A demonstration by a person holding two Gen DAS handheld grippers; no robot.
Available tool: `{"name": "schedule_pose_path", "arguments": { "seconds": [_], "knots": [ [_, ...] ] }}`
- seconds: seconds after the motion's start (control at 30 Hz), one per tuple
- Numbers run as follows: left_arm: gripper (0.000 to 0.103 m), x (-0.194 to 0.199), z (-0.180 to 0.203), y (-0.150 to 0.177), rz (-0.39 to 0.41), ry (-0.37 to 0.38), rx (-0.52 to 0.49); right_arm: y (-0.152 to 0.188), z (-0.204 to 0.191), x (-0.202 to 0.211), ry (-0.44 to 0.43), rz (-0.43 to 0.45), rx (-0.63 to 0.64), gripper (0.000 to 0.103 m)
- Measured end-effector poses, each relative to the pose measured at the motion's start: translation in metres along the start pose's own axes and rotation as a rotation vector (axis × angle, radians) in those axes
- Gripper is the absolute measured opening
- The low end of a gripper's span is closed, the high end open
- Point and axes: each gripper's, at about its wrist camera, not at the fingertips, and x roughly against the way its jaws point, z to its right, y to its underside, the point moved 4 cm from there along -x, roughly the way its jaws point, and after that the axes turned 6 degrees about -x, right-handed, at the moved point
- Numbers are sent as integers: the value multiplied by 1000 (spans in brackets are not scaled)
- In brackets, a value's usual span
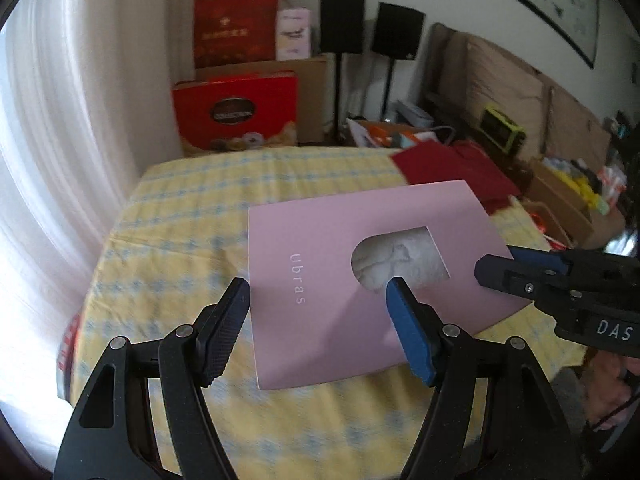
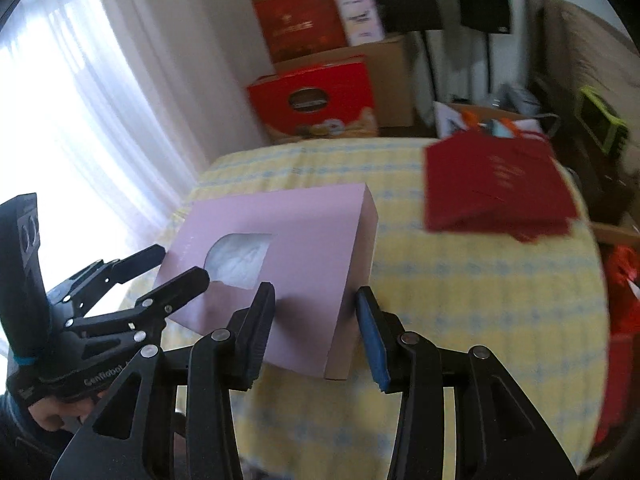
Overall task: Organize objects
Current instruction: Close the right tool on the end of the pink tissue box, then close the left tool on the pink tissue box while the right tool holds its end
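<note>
a: left gripper (image 1: 318,286) — jaws stand wide. the pink box (image 1: 360,276) sits between them at its near-left part; the black finger is at the box's left edge, the blue one lies over the top near the window cutout. can't tell if either pad truly presses.

b: box itself?

a: raised and tilted above the yellow checked table (image 1: 192,208), not lying flat on it. white fabric shows through the cutout. picture is smeared, so i judge it is mid-carry.

b: right gripper (image 2: 316,300)?

a: jaws about half open, straddling the box's near-right corner; black finger on the top face, blue pad beside the side wall. looks like a clamp across the corner, but i can't see pad contact for sure.

b: further right?

a: red folders (image 2: 496,188) stacked at the table's far right, well apart from the box.

b: how to do this well?

a: keep both grippers travelling together so the box doesn't twist or slide out. level it before lowering. the card walls look thin, so no harder squeeze than needed. pick a bare patch clear of the red stack, set it flat, then let go.
</note>
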Motion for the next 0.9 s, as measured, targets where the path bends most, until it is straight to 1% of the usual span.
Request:
{"name": "schedule_pose_path", "arguments": {
  "seconds": [0.07, 0.17, 0.2, 0.23, 0.27, 0.33, 0.37, 0.43, 0.5, 0.6, 0.67, 0.7, 0.9],
  "knots": [
    [67, 1, 15, 8, -29, 35, 52, 11, 11, 15, 15, 4, -12, 43],
    [68, 1, 38, 27, -93, 108, 125, 29, 29, 36, 37, 22, -32, 43],
    [69, 4, 46, 30, -85, 107, 126, 37, 37, 44, 44, 36, -51, 43],
    [69, 7, 55, 32, -73, 88, 113, 43, 48, 50, 36, 46, -80, 43],
    [69, 9, 63, 34, -70, 65, 102, 51, 57, 56, 11, 54, -121, 43],
    [69, 12, 77, 35, -54, 30, 79, 64, 74, 61, -28, 46, -194, 43],
    [69, 12, 82, 35, -63, 24, 70, 70, 79, 62, -35, 34, -209, 43],
    [69, 18, 88, 39, -75, 43, 91, 77, 87, 63, -37, 22, -225, 43],
    [69, 25, 91, 46, -84, 61, 114, 80, 92, 71, -37, 34, -236, 43],
    [69, 33, 107, 57, -83, 49, 97, 81, 98, 83, -38, 63, -250, 43],
    [70, 36, 119, 61, -64, 24, 57, 84, 102, 90, -33, 74, -253, 44],
    [70, 37, 122, 63, -58, 20, 54, 85, 104, 92, -29, 76, -256, 45],
    [70, 45, 130, 69, -58, 36, 68, 107, 114, 101, -25, 56, -276, 45]
  ]
}}
